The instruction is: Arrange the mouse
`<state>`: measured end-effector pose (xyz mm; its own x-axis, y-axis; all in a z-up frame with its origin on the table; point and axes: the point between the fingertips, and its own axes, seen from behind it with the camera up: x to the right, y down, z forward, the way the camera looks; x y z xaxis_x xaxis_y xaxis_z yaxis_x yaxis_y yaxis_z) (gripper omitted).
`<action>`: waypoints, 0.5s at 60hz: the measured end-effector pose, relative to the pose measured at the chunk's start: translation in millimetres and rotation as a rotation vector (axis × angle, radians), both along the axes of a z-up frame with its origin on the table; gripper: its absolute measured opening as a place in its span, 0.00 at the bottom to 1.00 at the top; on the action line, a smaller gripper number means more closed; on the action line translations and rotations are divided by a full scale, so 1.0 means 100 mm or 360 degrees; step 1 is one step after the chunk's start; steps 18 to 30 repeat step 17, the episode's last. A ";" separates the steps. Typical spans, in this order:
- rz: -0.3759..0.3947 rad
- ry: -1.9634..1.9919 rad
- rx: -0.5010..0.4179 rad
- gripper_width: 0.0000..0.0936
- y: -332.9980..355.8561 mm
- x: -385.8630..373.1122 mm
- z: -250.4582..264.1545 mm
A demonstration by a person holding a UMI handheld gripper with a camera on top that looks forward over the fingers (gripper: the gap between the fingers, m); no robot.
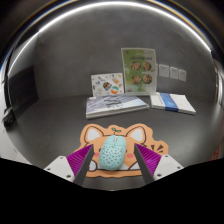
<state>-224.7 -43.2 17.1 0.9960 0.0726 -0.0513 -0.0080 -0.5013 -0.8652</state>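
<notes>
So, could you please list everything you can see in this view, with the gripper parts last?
mouse: one, pale teal with speckles, between the fingers, on the mat
mat: one, orange and cream with a cartoon shape, on the table under the mouse
table: one, dark grey
booklets: a few, white and blue, lying flat beyond the mat
leaflets: two, green and white, standing upright behind the booklets
wall sockets: a few, white, on the wall
gripper: one, magenta pads, fingers either side of the mouse; contact not clear

Booklet (pixel 118 105) print too small
</notes>
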 end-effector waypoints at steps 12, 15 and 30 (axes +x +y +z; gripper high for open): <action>0.0175 0.0103 0.0060 0.91 -0.81 -0.12 0.30; 0.0216 0.0122 0.0042 0.90 -1.10 -0.17 0.27; 0.0241 0.0132 0.0032 0.90 -1.29 -0.21 0.23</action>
